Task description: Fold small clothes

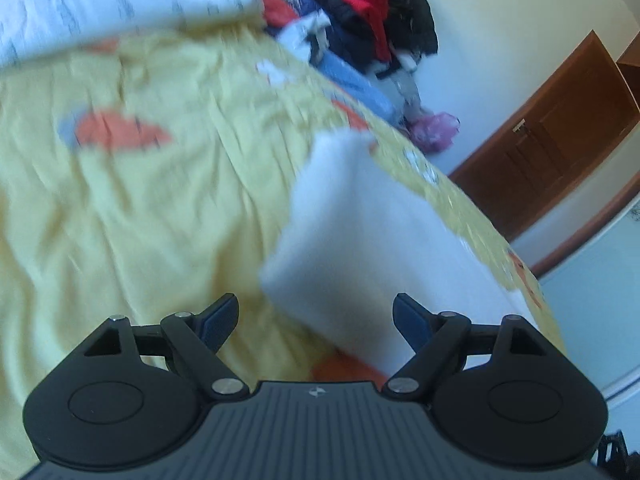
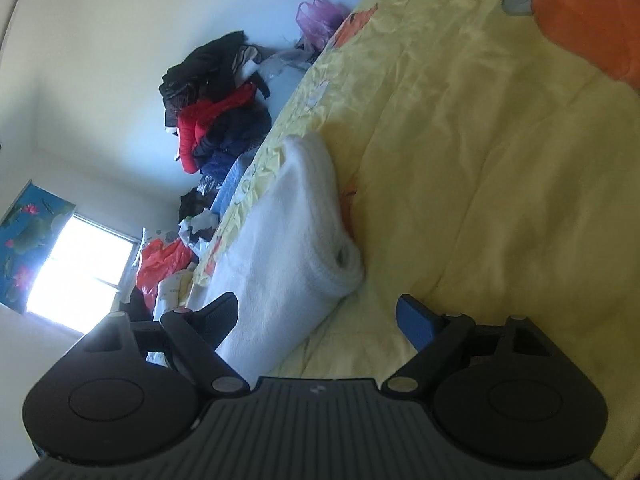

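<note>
A folded white cloth [image 1: 368, 236] lies on the yellow bedspread [image 1: 152, 208] near the bed's right edge. My left gripper [image 1: 316, 316] is open and empty, just short of the cloth's near end; this view is blurred. In the right wrist view the same white cloth [image 2: 288, 236] lies folded along the bed's edge, with a rolled fold at its near corner. My right gripper [image 2: 318, 316] is open and empty, its left finger beside the cloth's near end.
A heap of red, black and blue clothes [image 1: 360, 12] is piled past the bed; it also shows in the right wrist view [image 2: 216, 120]. A white patterned blanket [image 1: 112, 4] lies at the bed's far left. A wooden door [image 1: 560, 132] and a window [image 2: 80, 268] are beyond.
</note>
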### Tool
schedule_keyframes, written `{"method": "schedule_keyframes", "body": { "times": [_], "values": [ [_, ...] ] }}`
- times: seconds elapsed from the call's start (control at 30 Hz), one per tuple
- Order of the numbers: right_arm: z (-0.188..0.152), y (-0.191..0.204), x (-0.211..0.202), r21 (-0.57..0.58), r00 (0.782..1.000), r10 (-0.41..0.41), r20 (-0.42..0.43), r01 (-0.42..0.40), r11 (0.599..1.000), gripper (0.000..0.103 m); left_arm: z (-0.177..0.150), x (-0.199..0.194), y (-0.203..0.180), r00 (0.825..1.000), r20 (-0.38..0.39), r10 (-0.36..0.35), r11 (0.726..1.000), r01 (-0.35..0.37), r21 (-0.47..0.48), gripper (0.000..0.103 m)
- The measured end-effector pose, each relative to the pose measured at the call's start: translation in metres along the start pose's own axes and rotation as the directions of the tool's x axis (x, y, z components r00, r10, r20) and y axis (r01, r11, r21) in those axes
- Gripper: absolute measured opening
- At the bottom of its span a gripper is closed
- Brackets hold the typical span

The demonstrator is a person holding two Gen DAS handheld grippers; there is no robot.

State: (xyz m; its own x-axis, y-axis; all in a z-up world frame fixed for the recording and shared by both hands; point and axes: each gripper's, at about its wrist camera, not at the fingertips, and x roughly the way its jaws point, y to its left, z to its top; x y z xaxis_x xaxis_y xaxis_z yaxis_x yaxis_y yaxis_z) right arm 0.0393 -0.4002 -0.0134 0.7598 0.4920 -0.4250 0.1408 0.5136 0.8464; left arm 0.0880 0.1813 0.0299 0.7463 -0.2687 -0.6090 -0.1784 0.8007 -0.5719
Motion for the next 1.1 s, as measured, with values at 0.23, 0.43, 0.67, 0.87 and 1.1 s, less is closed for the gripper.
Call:
{"method": "schedule_keyframes", "body": {
  "times": [0.23,0.43,0.67,0.87,1.1],
  "values": [
    [0.009,0.012,0.055,0.101,0.999,0.044,0.009,-0.045,0.994,0.086,0.005,0.03,-0.013,0.999,0.045,0.012,0.996,-0.008,-0.09,0.085],
    [0.009,0.036,0.086,0.048,0.997,-0.077,0.002,0.077,0.996,0.071,0.014,0.046,-0.029,0.986,0.048,0.161,0.986,-0.158,-0.058,0.059],
    [0.006,0.038,0.08,0.011,0.995,-0.093,0.02,0.092,0.996,0.027,0.023,0.032,-0.037,0.988,0.028,0.15,0.988,-0.15,-0.023,0.027],
    [0.006,0.061,0.031,-0.062,0.999,0.029,0.013,-0.028,0.998,0.024,0.013,-0.026,-0.051,0.998,0.046,0.044,0.994,-0.048,0.097,0.025],
    [-0.026,0.015,-0.019,-0.063,0.995,-0.058,-0.076,0.053,0.997,0.028,-0.054,-0.056,-0.006,0.994,-0.09,0.061,0.987,-0.047,0.151,0.031]
  ]
}}
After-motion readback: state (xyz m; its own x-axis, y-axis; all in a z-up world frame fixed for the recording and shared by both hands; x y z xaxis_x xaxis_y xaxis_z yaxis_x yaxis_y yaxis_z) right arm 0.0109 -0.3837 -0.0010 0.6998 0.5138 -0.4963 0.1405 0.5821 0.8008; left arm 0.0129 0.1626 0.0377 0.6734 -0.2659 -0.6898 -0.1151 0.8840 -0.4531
